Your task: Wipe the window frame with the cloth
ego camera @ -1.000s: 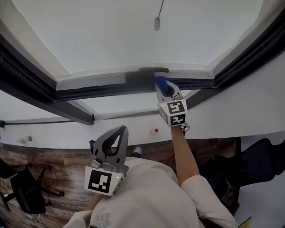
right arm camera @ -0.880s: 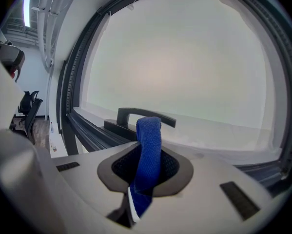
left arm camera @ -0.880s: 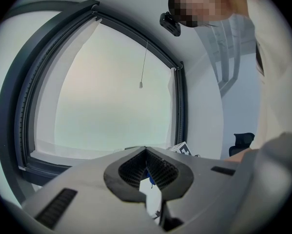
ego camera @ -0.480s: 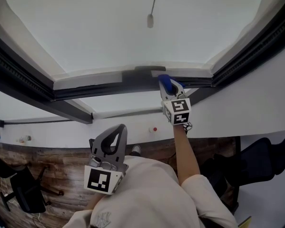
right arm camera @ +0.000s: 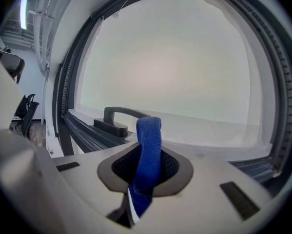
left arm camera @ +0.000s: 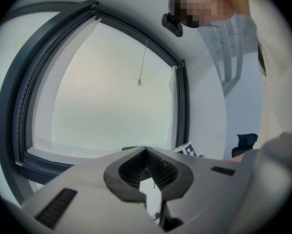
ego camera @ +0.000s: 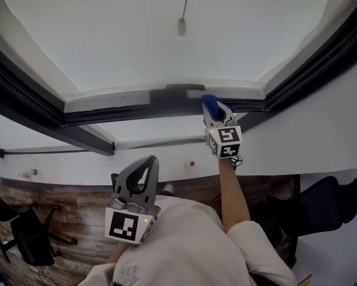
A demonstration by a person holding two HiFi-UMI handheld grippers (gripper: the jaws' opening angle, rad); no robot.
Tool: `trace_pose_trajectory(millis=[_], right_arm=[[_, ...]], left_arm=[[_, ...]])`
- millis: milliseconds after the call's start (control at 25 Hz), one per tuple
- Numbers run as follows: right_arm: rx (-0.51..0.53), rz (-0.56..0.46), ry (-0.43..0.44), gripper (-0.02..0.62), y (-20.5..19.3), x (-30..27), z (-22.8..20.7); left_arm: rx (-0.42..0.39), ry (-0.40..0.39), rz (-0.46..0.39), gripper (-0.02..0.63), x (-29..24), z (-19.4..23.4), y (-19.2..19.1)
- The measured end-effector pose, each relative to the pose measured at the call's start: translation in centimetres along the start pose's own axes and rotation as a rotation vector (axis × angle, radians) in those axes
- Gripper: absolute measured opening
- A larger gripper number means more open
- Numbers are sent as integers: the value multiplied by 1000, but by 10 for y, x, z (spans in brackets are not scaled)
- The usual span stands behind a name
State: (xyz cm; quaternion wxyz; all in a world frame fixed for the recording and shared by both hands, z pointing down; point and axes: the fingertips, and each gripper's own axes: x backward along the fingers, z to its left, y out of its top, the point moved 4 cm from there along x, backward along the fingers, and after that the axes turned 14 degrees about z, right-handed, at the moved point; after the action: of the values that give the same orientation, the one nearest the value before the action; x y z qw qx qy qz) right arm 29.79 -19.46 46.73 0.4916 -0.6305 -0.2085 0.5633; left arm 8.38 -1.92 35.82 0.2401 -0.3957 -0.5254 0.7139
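Note:
My right gripper [ego camera: 210, 108] is raised to the dark lower rail of the window frame [ego camera: 130, 111] and is shut on a blue cloth [ego camera: 208, 103], which touches the rail just right of the window handle [ego camera: 177, 89]. In the right gripper view the folded blue cloth [right arm camera: 148, 162] sticks up between the jaws of the right gripper [right arm camera: 148, 149], with the dark handle [right arm camera: 116, 121] ahead to the left. My left gripper [ego camera: 148, 161] hangs low by the person's chest, shut with nothing in it; from the left gripper [left arm camera: 146, 150] the whole window frame [left arm camera: 19, 96] shows.
A blind cord with a small weight [ego camera: 181, 26] hangs before the pale pane. Below the sill is a white wall [ego camera: 297, 142], then wood-pattern floor [ego camera: 65, 213] with dark office chairs [ego camera: 29, 243] at left and right [ego camera: 324, 204].
My right gripper has slid the blue cloth a little to the right along the lower rail. The left gripper has stayed low by the chest.

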Motion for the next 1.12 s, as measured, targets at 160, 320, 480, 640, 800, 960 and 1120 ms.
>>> trace_pose_trajectory(millis=[160,320,480,640,800,960,1120], right_arm=[[-14,-2,-12,60,-3,3,-10],[-18,-5,-18,60,-6,6,-18],[-30,-7,-36,60,-9,8,-28],[-53,-6,-53,60,-12,11,-39],[-61,2,-80,60,-16,14,-52],[-75,5,-103,60,-19,17,-64],[-100,5,-130,60,-24,21,-77]], left_arm=[[2,2,0,9,-3,-3,0],[2,-3,2,9,-6,-7,0],[-2,-2,-2,9,-7,-6,1],[-4,5,-4,9,-7,-4,1],[-4,4,-5,9,-9,-2,1],[-5,6,-2,9,-10,0,3],[-9,5,-7,9,-12,1,4]])
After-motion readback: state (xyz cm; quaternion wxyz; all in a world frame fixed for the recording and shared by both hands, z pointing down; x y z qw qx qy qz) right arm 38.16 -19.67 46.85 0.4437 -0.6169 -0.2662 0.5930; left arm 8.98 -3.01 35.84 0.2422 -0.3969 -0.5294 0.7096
